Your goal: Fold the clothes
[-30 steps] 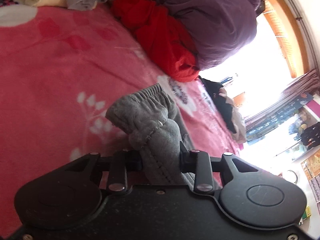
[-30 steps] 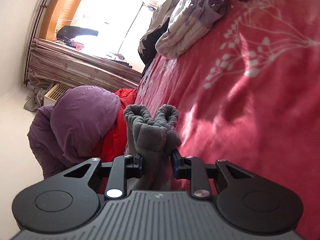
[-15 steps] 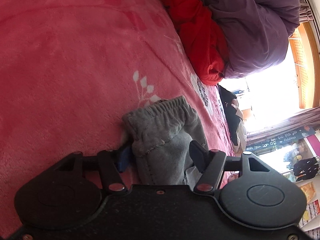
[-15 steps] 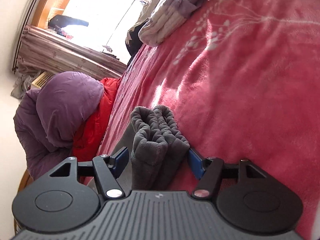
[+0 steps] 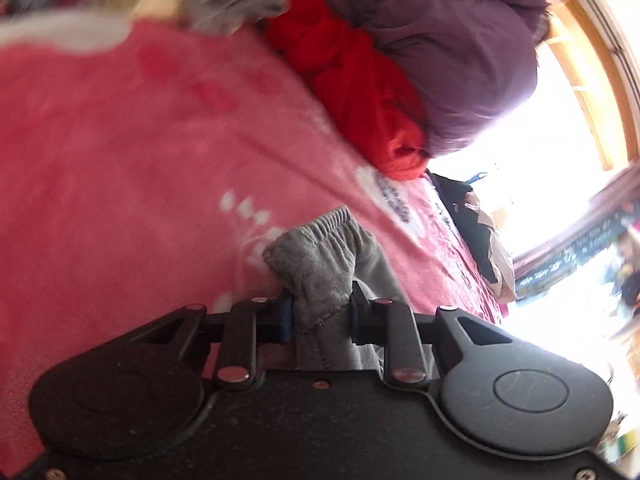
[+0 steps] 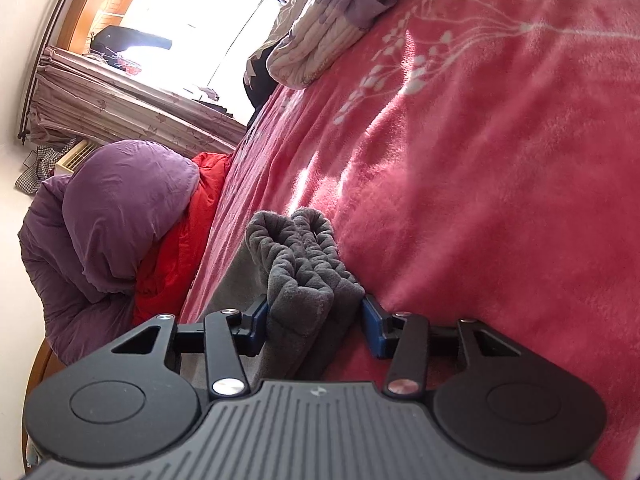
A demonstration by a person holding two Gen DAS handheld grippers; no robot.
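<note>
Both tongs are closing on the same grey garment [image 5: 320, 264], which lies on the pink blanket [image 5: 120, 160] toward the side of the bed where the red clothing [image 5: 360, 92] and the purple duvet [image 5: 448, 52] are heaped. The left gripper [image 5: 320, 316] has its pads tight against a bunched corner by the elastic waistband, so that end looks pinched. The right gripper [image 6: 316, 320] has a thick doubled roll of the fabric [image 6: 304, 264] between its blue pads [image 6: 374, 330]; these seem to touch the cloth rather than squeeze it, though how firm that hold is I cannot tell.

To do this well, I'd let the right side finish biting through every layer before any lift, or the inner fold may slip out. Then both ends should rise together, kept level and taut, so the crease lands straight on open blanket away from the pile.
</note>
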